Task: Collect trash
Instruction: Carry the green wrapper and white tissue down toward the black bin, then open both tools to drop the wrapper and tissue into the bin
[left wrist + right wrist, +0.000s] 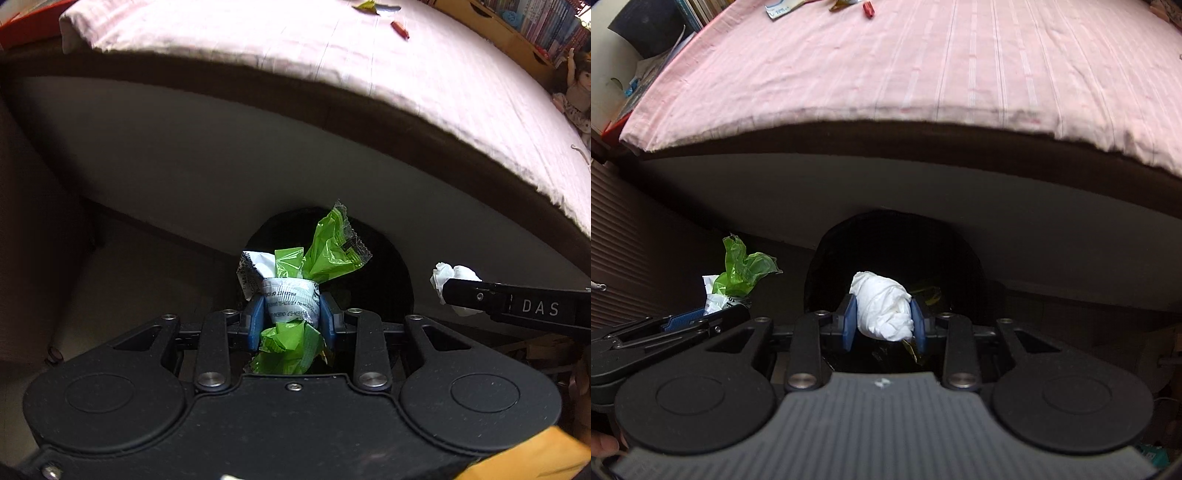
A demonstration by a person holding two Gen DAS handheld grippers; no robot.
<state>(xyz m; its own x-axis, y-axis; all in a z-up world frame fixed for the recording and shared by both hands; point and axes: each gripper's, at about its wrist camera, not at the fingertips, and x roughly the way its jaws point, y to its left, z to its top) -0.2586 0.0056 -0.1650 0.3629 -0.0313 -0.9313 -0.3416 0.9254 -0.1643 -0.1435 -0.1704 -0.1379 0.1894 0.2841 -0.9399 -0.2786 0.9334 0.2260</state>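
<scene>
My left gripper (291, 308) is shut on a crumpled green and white wrapper (317, 258), held over the dark mouth of a black bin (388, 280) on the floor beside the bed. My right gripper (884, 319) is shut on a wad of white tissue (882, 306), also above the black bin (827, 266). In the left wrist view the right gripper (450, 291) comes in from the right with the white tissue (450, 275). The right wrist view shows the left gripper (713, 314) at left with the green wrapper (742, 271).
A bed with a pink striped sheet (923, 74) fills the upper part of both views, its dark side panel (886, 184) just behind the bin. More litter lies at the far end of the sheet: a red wrapper (400, 29), a green scrap (365, 5), a paper (779, 9). Shelves of books (535, 22) stand beyond.
</scene>
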